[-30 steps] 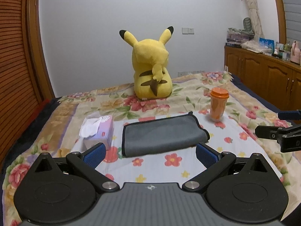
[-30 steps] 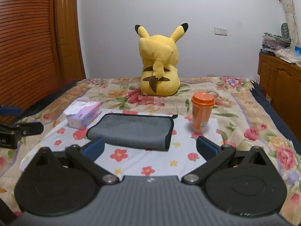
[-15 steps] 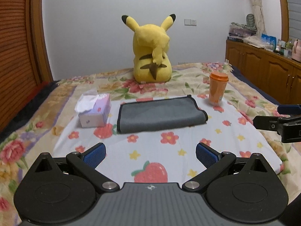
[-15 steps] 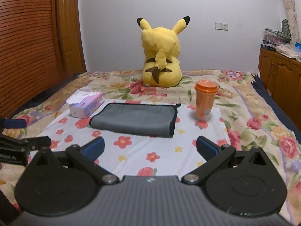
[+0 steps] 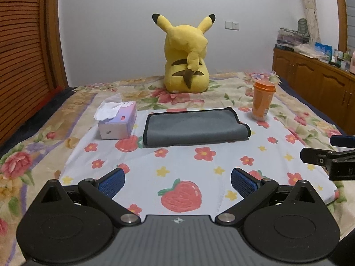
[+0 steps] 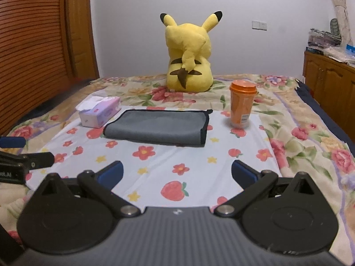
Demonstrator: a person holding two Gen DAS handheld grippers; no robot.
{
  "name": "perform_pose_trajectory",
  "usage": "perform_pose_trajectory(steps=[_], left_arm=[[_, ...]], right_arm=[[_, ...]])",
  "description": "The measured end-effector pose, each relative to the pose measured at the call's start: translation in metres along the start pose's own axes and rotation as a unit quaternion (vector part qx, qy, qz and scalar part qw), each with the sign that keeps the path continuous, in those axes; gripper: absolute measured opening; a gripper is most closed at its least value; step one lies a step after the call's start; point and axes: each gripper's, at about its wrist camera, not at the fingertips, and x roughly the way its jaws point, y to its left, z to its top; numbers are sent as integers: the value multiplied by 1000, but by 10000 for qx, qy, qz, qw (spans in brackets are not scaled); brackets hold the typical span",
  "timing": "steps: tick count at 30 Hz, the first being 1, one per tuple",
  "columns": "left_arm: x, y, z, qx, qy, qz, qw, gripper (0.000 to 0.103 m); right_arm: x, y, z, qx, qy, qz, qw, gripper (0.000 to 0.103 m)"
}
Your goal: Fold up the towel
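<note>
The grey towel [image 5: 195, 125] lies folded flat on the flowered sheet [image 5: 188, 161] of the bed, its long axis running left to right, between the tissue box [image 5: 117, 119] and the orange cup [image 5: 263, 100]. Both the left hand-held gripper [image 5: 177, 182] and the right hand-held gripper [image 6: 176, 173] hover spread wide and grasping nothing, well short of its near edge.

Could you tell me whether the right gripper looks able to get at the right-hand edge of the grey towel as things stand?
Probably yes. The right gripper is open and empty, and only bare patterned cloth lies between it and the towel. The orange cup stands apart, right of that edge.
</note>
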Motion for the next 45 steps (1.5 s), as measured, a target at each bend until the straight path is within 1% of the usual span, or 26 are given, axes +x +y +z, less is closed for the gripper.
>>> perform_pose_trajectory(steps=[4, 10, 21, 34, 39, 45], left_arm=[[-2, 1, -3, -26, -74, 34, 10000, 103], [-4, 0, -5, -4, -162, 54, 9999, 103], [-14, -3, -5, 80, -524, 121, 9985, 103], [-22, -3, -3, 62, -885, 194, 9959, 103], [-25, -7, -4, 147, -1015, 208, 9945, 103], [-30, -6, -3, 135, -1186, 272, 9925, 103]], right_arm=[[0, -3, -1, 72, -24, -23, 10000, 103], [-1, 0, -2, -17, -88, -100, 9999, 103], [-4, -2, -3, 11, -230, -146, 9996, 103], [-15, -6, 0, 56, -626, -199, 9978, 103], [-18, -8, 0, 70, -722, -216, 9971, 103], [-21, -10, 0, 89, -843, -238, 9961, 103]])
